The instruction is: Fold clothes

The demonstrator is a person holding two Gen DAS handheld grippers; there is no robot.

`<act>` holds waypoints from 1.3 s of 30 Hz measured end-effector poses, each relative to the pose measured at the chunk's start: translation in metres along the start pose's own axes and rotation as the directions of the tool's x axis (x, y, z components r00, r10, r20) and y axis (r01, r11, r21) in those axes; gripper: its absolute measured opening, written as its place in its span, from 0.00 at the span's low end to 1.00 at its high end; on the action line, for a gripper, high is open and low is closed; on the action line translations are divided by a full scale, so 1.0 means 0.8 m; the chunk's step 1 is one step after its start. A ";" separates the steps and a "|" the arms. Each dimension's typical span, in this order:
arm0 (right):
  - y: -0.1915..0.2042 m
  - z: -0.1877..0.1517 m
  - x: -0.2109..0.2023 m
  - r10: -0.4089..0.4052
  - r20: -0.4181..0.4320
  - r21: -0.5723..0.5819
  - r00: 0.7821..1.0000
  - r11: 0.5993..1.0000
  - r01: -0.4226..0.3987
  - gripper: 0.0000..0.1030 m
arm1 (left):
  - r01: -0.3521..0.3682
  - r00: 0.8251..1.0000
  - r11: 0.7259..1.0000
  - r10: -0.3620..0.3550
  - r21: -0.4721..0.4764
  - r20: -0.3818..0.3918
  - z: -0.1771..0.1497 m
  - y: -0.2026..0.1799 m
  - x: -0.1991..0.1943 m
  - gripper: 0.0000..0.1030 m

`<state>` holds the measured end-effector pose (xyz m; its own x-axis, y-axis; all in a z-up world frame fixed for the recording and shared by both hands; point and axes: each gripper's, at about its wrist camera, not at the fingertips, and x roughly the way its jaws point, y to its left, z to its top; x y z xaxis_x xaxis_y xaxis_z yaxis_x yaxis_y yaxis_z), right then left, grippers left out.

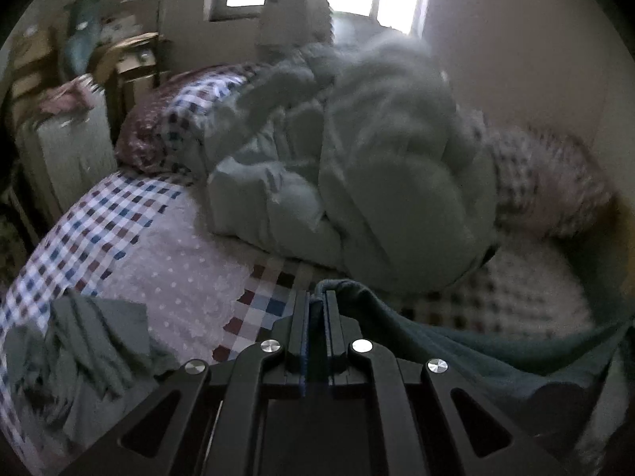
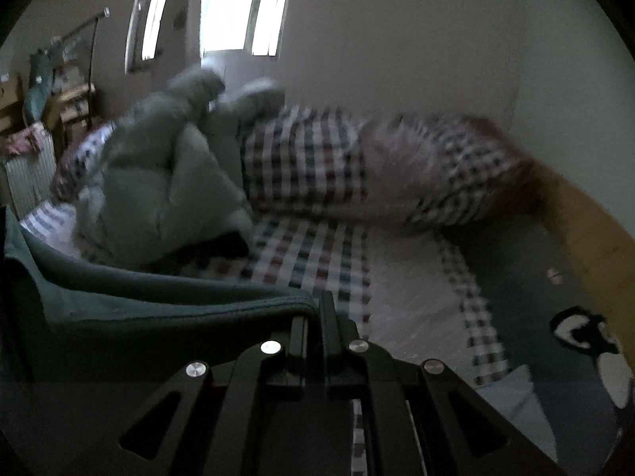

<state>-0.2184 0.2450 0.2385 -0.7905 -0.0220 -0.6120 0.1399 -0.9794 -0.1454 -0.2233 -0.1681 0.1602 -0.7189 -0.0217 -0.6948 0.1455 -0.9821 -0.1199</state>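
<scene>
Here the dark teal knit garment (image 1: 468,341) is hanging stretched between both tongs above the checked bed (image 1: 99,218), its top edge running side to side; left tongs (image 1: 316,305) and right tongs (image 2: 315,309) are each clenching one corner, the pale grey duvet (image 1: 377,166) lying beyond

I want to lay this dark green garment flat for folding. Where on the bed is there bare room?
Free: the checked bedspread between the rumpled grey-green duvet and the near edge, right of the crumpled grey clothes. Also the strip in front of the checked pillow. Crowded: the head of the bed, under duvet and pillows.
</scene>
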 end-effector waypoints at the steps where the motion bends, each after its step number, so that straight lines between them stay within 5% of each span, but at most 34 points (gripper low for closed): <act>1: 0.000 -0.004 0.024 0.024 -0.023 0.005 0.999 1.000 -0.024 0.03 | -0.009 1.000 1.000 0.009 0.016 -0.009 -0.003 -0.003 0.017 0.05; 13: 0.014 -0.072 0.204 -0.029 -0.252 -0.107 0.967 0.994 0.002 0.05 | -0.041 0.990 0.998 0.047 0.047 -0.134 -0.048 0.001 0.169 0.06; 16: 0.019 -0.086 0.215 -0.042 -0.277 -0.146 0.960 0.989 0.002 0.21 | -0.028 0.985 0.998 0.036 0.053 -0.168 -0.061 0.004 0.185 0.07; 18: 0.020 -0.093 0.216 -0.063 -0.279 -0.175 0.958 0.985 0.014 0.36 | -0.027 0.983 0.998 0.039 0.065 -0.179 -0.067 0.008 0.188 0.18; 19: 0.019 -0.096 0.215 -0.071 -0.282 -0.182 0.957 0.983 0.019 0.44 | -0.030 0.982 0.997 0.042 0.071 -0.183 -0.069 0.011 0.189 0.22; 23: 0.012 -0.099 0.199 -0.097 -0.269 -0.198 0.958 0.979 0.043 0.48 | -0.008 0.985 0.998 0.018 0.055 -0.172 -0.076 0.031 0.176 0.44; 29: -0.015 -0.099 0.148 -0.065 -0.219 -0.095 0.974 0.994 0.045 0.51 | 0.057 0.994 0.998 -0.057 -0.008 -0.097 -0.077 0.064 0.118 0.53; 33: -0.038 -0.108 0.095 -0.027 -0.183 -0.005 0.983 1.000 0.027 0.51 | 0.120 0.992 0.992 -0.121 -0.027 -0.034 -0.081 0.070 0.062 0.77; 39: -0.084 -0.140 -0.024 0.014 -0.090 0.155 0.996 0.988 0.000 0.53 | 0.236 0.971 0.972 -0.236 0.014 0.044 -0.100 0.048 -0.044 0.79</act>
<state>-0.1458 0.3338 0.1734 -0.7317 -0.0175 -0.6815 0.0456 -0.9987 -0.0234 -0.1382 -0.1898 0.1233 -0.7620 0.2029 -0.6149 -0.0379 -0.9620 -0.2705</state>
